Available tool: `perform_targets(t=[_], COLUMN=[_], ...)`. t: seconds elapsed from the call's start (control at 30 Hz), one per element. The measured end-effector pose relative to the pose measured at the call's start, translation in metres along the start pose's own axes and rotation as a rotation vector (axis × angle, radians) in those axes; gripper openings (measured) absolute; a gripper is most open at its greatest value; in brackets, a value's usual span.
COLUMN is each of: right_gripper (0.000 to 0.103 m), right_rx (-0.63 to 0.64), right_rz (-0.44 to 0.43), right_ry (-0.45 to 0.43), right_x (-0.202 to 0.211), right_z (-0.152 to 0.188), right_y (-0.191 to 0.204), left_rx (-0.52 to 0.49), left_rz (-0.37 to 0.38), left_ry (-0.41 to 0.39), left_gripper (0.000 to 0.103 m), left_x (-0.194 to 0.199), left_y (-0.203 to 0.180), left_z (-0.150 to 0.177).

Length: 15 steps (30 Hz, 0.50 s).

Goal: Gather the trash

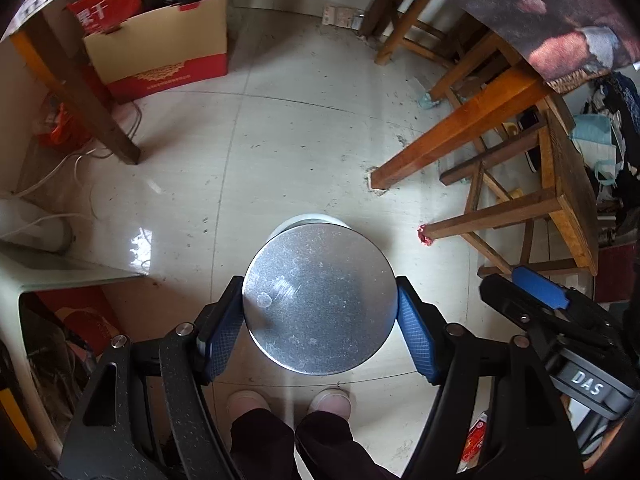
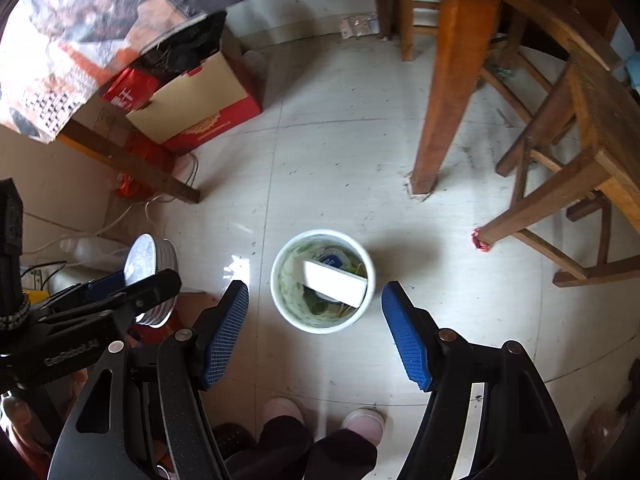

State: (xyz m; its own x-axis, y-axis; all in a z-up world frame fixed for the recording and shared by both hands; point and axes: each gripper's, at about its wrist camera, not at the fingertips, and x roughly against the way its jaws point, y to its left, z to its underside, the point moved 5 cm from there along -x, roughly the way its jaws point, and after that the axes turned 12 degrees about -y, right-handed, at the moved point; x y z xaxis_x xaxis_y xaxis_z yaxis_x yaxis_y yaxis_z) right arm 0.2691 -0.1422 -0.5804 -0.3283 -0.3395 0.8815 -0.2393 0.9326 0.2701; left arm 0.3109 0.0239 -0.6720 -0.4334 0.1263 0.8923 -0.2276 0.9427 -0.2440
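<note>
My left gripper [image 1: 319, 285] is shut on a round metal tin [image 1: 320, 300], its blue pads pressing on both sides; the shiny flat end faces the camera. In the right wrist view the ribbed tin [image 2: 160, 256] hangs at the left in the left gripper [image 2: 136, 280]. A white bin [image 2: 276, 280] stands on the floor below, holding a white box [image 2: 336, 284] and other scraps; its rim [image 1: 308, 219] peeks out behind the tin. My right gripper [image 2: 315, 286] is open above the bin, with nothing between its fingers.
An orange-brown table leg [image 2: 440, 120] and a wooden stool [image 2: 580, 152] stand to the right. A red scrap [image 2: 482, 240] lies at the stool's foot. A red-and-cream cardboard box [image 2: 200, 112], another table leg [image 2: 132, 164] and cables [image 1: 52, 168] crowd the left. The person's shoes [image 2: 360, 420] stand just behind the bin.
</note>
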Motion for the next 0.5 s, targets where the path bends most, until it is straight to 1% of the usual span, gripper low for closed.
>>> perform_targets(t=[0.13, 0.2, 0.27, 0.43, 0.5], right_gripper=[0.066, 0.066, 0.066, 0.066, 0.066], right_rx=[-0.007, -0.015, -0.016, -0.003, 0.001], right_rz=[0.015, -0.001, 0.001, -0.010, -0.017], right_ry=[-0.028, -0.044, -0.058, -0.091, -0.109], right_x=[0.012, 0.024, 0.033, 0.076, 0.100], right_z=[-0.009, -0.015, -0.020, -0.034, -0.042], right_y=[-0.002, -0.001, 0.002, 0.015, 0.020], left_rx=[-0.008, -0.020, -0.031, -0.035, -0.035], left_rz=[0.016, 0.016, 0.008, -0.008, -0.017], left_ry=[0.076, 0.086, 0.078, 0.050, 0.023], left_gripper=[0.075, 0.075, 0.075, 0.075, 0.075], left_x=[-0.009, -0.005, 0.003, 0.046, 0.078], left_y=[-0.013, -0.018, -0.022, -0.030, -0.035], left_z=[0.000, 0.001, 0.000, -0.010, -0.018])
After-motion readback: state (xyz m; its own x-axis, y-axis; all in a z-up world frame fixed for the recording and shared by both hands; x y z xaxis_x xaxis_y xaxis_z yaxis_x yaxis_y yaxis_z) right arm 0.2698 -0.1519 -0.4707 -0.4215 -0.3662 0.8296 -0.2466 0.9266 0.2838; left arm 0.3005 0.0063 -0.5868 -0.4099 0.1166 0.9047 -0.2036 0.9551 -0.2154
